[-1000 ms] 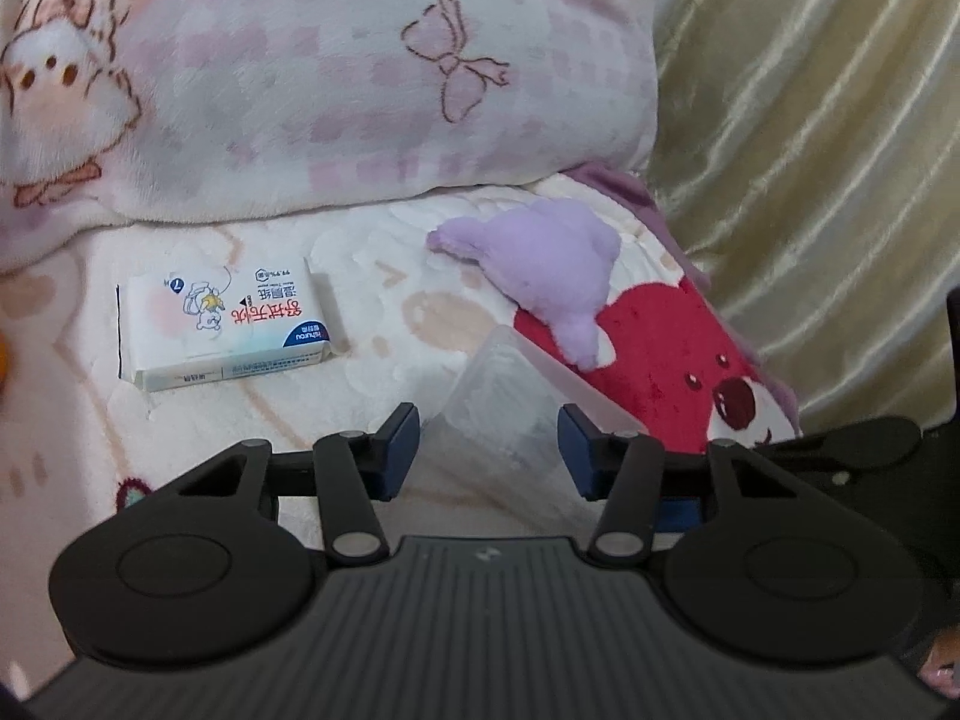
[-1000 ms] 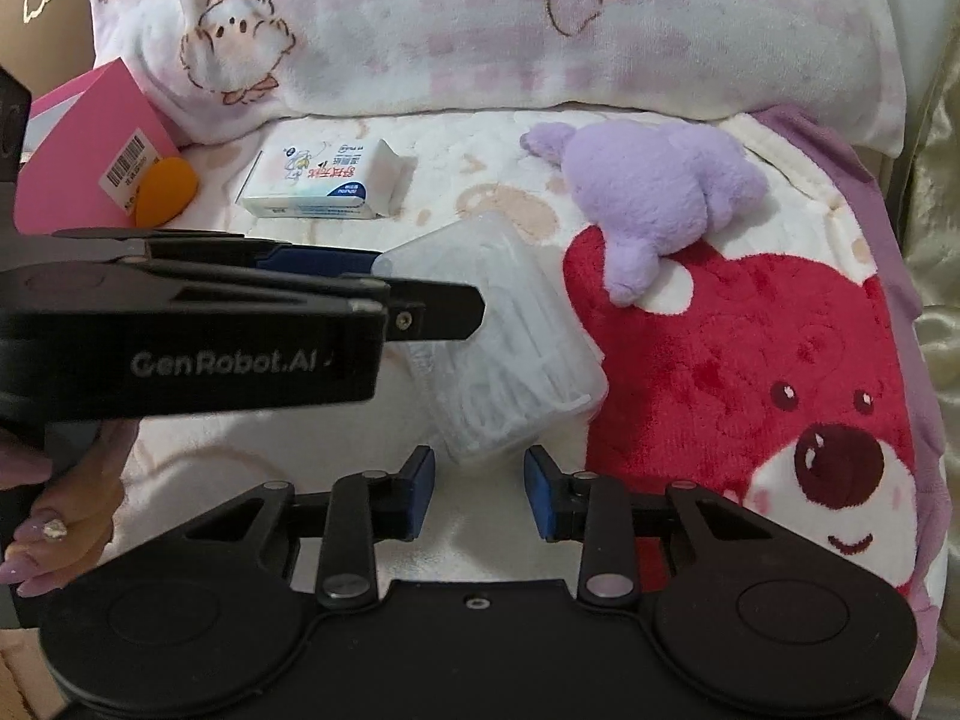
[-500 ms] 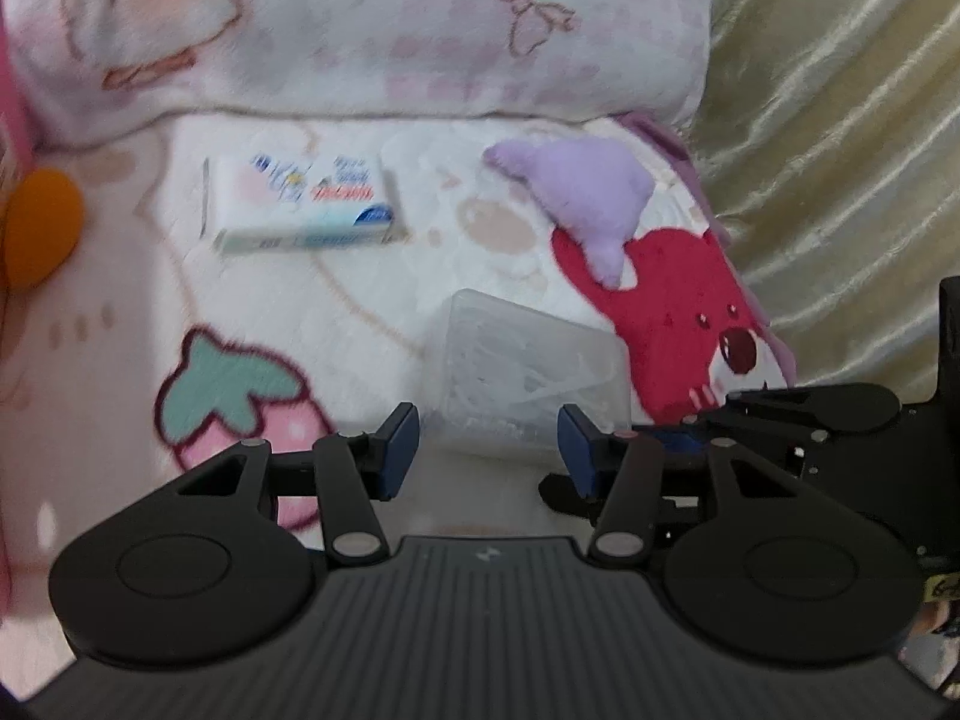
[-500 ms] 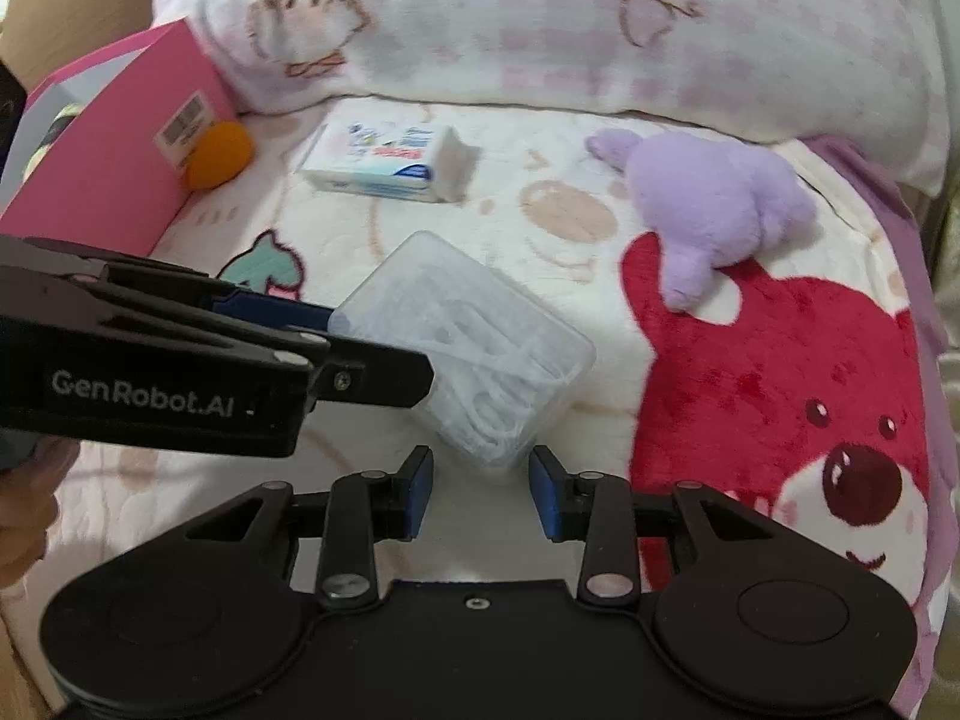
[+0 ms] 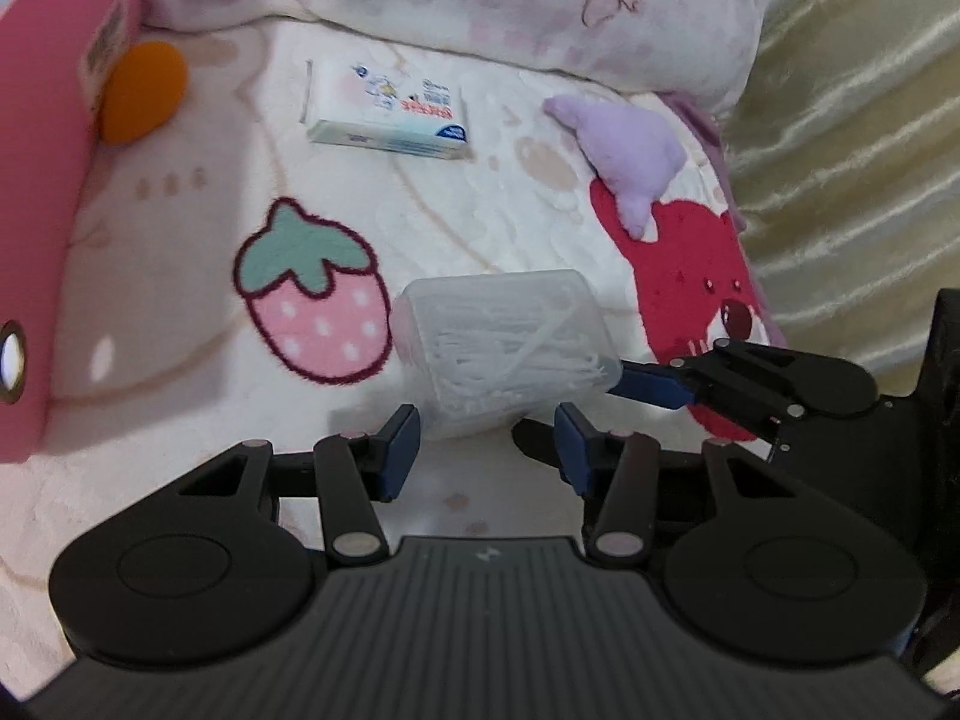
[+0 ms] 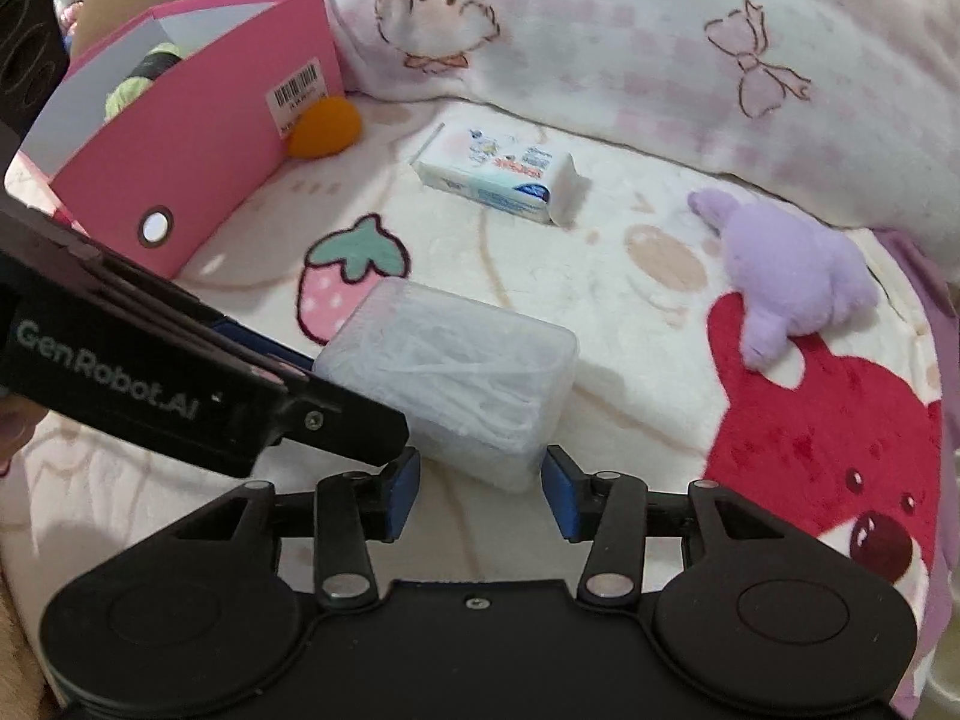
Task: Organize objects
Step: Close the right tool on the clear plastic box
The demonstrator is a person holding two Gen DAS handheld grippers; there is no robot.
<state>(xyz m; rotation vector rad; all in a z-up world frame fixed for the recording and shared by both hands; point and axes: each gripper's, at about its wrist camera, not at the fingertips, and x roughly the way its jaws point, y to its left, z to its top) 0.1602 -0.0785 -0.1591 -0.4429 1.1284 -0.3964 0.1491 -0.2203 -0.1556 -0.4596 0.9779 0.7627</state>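
2 tongs work 1 clear plastic box (image 6: 456, 372) of cotton swabs, lying mid-blanket (image 6: 630, 324) just right of the printed strawberry (image 6: 354, 276), with the pink bin (image 6: 198, 150) at the left edge. Left gripper (image 5: 486, 444) sits narrowly parted and closing, box corner between its pads but not pressed; right gripper (image 6: 480, 483) is opening, its pads flanking the near end without touching. Likely light, stiff, slick and thin-walled: take it across the short sides, squeeze gently.
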